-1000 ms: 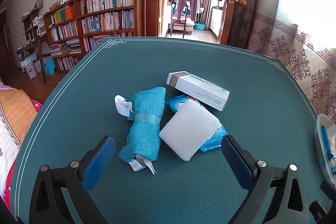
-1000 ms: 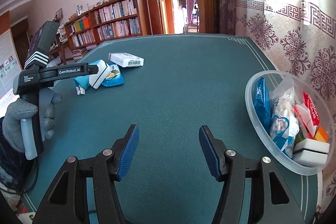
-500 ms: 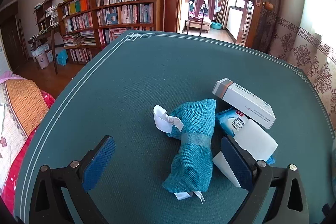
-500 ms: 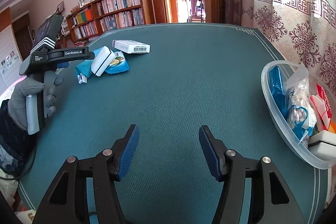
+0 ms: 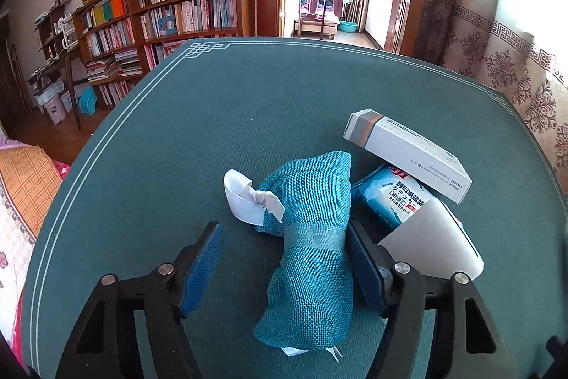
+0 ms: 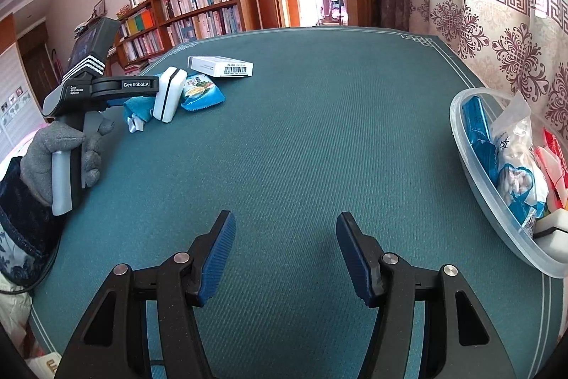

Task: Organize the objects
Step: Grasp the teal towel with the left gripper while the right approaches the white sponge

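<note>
Moved in since earlier: left hand-held gripper, jaws closing around pouch, left pad not yet touching. Pouch: lower centre of left view, on counter, beside packet. Woven, soft, light, likely squashy; best gripped at banded waist. Right hand-held gripper: apart, empty.

- One teal cloth pouch, white ribbon tied on.
- One white carton.
- One blue biscuit packet.
- One white sponge block.
- One clear tub.
- Two grippers: left gripper, right gripper.
</note>
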Demonstrator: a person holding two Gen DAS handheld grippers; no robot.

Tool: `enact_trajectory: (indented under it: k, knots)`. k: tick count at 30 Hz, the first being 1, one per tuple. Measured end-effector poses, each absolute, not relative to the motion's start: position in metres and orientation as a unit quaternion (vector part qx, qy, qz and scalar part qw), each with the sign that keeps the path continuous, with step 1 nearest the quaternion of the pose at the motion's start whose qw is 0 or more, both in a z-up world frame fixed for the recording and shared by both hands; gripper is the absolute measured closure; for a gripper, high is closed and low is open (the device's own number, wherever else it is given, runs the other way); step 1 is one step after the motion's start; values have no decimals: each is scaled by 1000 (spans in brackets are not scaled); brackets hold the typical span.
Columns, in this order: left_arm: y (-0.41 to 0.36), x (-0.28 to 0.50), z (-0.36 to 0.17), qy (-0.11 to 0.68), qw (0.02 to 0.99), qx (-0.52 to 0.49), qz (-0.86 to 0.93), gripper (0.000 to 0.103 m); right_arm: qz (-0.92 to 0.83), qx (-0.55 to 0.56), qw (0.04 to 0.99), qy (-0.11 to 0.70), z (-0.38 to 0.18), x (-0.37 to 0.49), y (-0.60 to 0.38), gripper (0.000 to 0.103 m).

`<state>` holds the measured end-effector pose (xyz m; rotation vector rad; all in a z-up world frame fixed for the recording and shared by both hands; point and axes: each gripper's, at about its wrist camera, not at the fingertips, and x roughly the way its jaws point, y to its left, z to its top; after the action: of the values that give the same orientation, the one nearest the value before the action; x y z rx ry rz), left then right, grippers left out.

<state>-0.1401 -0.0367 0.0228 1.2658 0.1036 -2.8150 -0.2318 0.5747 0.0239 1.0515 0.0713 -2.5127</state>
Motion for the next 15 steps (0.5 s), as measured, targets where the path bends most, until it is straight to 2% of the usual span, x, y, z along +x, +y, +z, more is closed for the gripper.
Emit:
enact_trajectory:
  k: [3, 5, 15]
  knots:
    - [-35, -138, 24, 38, 10, 410, -911, 49, -902, 378, 209, 32, 24, -231, 569, 42]
    - [-34, -137, 25, 38, -2, 412, -911, 63, -901, 376, 211, 37, 25, -231, 564, 42]
    - [-45, -121, 46, 68, 6, 378, -923, 64, -897, 367, 242, 52, 38, -242, 530, 42]
